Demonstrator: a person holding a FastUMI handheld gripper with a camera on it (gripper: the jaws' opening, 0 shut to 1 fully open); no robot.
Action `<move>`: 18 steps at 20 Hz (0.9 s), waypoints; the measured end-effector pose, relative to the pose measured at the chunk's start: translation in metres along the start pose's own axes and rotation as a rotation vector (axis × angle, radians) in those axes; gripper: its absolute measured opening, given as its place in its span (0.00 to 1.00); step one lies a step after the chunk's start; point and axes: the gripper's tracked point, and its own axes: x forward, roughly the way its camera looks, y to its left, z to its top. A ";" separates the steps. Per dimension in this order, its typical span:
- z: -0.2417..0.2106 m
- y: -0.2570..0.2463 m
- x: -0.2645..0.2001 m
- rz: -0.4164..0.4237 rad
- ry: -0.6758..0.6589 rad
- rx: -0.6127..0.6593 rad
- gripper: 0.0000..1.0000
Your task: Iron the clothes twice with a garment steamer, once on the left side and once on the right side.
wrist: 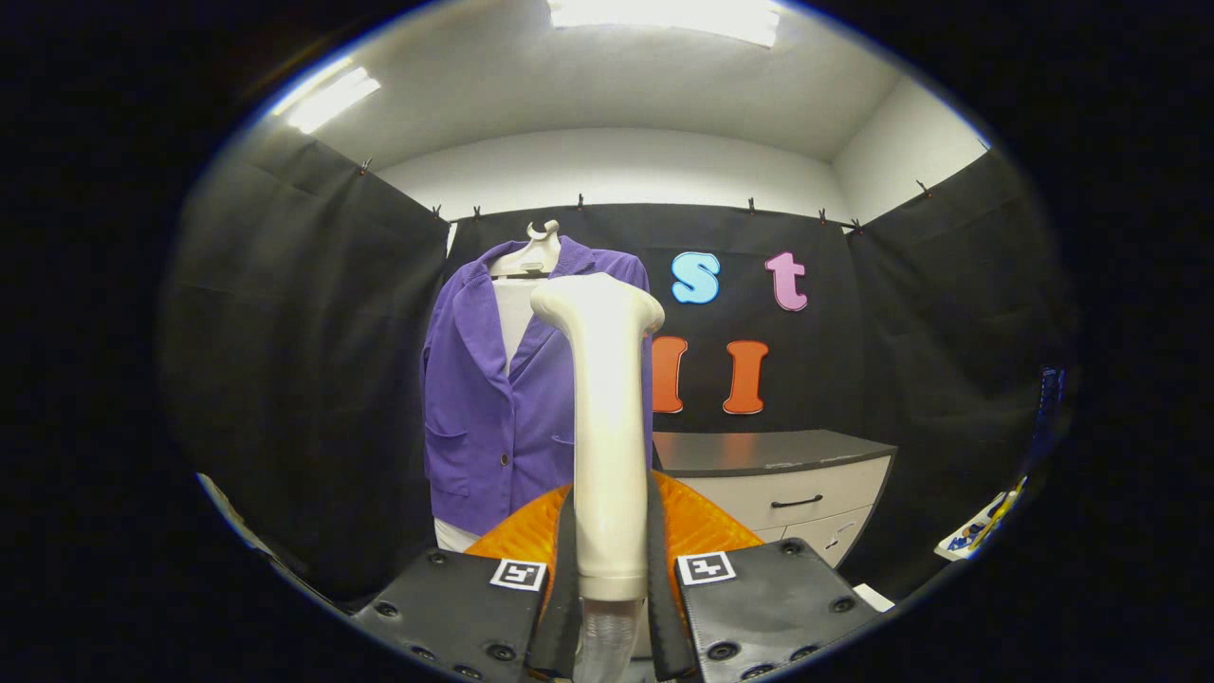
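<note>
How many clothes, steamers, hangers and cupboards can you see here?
Clothes: 1, the purple jacket hanging beyond the fingers.
Steamers: 1, the white garment steamer, clamped upright in the gripper.
Hangers: 1, the white hanger holding the jacket.
Cupboards: 1, the drawer cabinet beside the jacket.
Total: 4

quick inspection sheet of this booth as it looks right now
surface: dark top of a drawer cabinet beyond the fingers, nothing seen on it
job's things: white garment steamer upright between the fingers, head up; purple jacket on a white hanger, hanging beyond the steamer, partly hidden by it
clutter: a printed item low at the far right, too blurred to name
grippers: gripper shut on garment steamer, both fingers pressing its handle
cables: nothing seen
surroundings: black cloth wall clipped up around the booth, white ceiling with lit panels
</note>
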 end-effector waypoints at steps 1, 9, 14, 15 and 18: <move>0.001 -0.001 0.000 -0.001 -0.001 0.003 0.37; 0.002 -0.010 -0.001 -0.019 -0.006 0.007 0.37; -0.001 -0.011 0.000 -0.021 -0.003 0.009 0.37; -0.002 -0.012 0.000 -0.021 -0.001 0.009 0.37; -0.005 -0.012 -0.001 -0.020 0.005 0.011 0.37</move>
